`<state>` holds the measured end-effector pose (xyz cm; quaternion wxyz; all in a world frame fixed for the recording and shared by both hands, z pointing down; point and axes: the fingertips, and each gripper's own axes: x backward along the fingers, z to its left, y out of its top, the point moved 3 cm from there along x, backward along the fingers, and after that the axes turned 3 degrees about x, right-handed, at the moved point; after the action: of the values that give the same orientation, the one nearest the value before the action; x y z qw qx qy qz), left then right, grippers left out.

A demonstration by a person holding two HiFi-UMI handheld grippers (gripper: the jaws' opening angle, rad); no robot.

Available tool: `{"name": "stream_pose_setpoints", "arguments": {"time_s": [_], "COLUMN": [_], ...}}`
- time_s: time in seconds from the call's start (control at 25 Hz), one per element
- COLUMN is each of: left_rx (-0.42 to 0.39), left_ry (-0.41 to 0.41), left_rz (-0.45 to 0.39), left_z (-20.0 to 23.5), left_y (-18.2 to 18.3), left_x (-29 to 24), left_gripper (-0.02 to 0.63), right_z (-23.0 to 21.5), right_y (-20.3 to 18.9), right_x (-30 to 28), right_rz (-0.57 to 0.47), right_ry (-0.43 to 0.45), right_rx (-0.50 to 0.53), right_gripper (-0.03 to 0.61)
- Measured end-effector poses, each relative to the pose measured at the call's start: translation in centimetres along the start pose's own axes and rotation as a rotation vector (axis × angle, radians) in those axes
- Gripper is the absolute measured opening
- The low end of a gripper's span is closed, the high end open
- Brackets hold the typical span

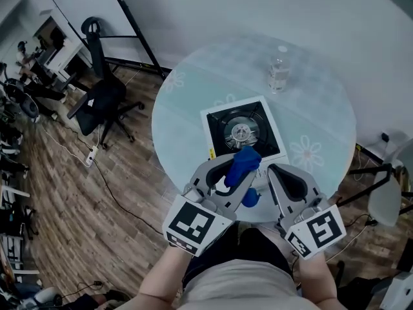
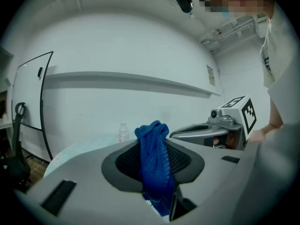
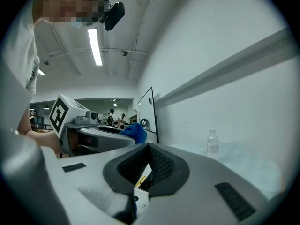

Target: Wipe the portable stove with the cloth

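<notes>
Left gripper view has it plainly: the left claw (image 2: pixel 154 150) is pinching the blue cloth (image 2: pixel 152 134), with a bunched wad standing proud above the pads and a tail hanging below them. That's a firm hold but a narrow wiping face. My call is to lay the hanging part flat on the portable stove (image 1: pixel 242 129) and drag it in strokes, rather than jab with the wad. The right claw (image 3: pixel 149 150) is pressed together with nothing in it, just beside the left one. It looks free to come down on the stove's white rim and steady it, since a light stove will likely slide under a push. In the head view the cloth sits over the stove's near edge, apparently lifted off it, though contact can't be settled from here. The burner (image 1: pixel 241 132) and its pan supports in the middle could snag the cloth, so work round them. The stove sits close to the near rim of the round bench (image 1: pixel 187 102), so strokes going away from the person have the room. A water bottle (image 1: pixel 278 70) stands well apart on the far side, and an office chair (image 1: pixel 97 99) is off on the floor to the left.
</notes>
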<state>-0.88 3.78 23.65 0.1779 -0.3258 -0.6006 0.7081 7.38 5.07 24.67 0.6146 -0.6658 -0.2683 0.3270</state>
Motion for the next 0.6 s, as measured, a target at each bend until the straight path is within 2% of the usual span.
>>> {"name": "stream_pose_setpoints", "arguments": {"time_s": [0.12,0.28,0.44,0.6], "left_rx": [0.022,0.063,0.103,0.155], "left_ry": [0.001,0.014,0.021,0.071], "left_rz": [-0.024,-0.098,-0.111,-0.142], "left_z": [0.9,2.4,4.0,5.4], "left_y": [0.8,1.9,1.4,0.7], "left_x": [1.7,3.5,5.1,6.2], "left_gripper": [0.133,0.133,0.133,0.133], "right_z": [1.0,2.3,3.0,3.5], "right_y": [1.2,2.3,2.6,3.0], "right_x": [-1.1,-2.2,-3.1,-3.8], "right_rz": [-0.006,-0.006,0.001,0.002], "right_ry": [0.023,0.055,0.071,0.082], "right_rx": [0.016,0.026,0.033,0.038], "right_gripper": [0.021,0.021,0.021,0.021]}}
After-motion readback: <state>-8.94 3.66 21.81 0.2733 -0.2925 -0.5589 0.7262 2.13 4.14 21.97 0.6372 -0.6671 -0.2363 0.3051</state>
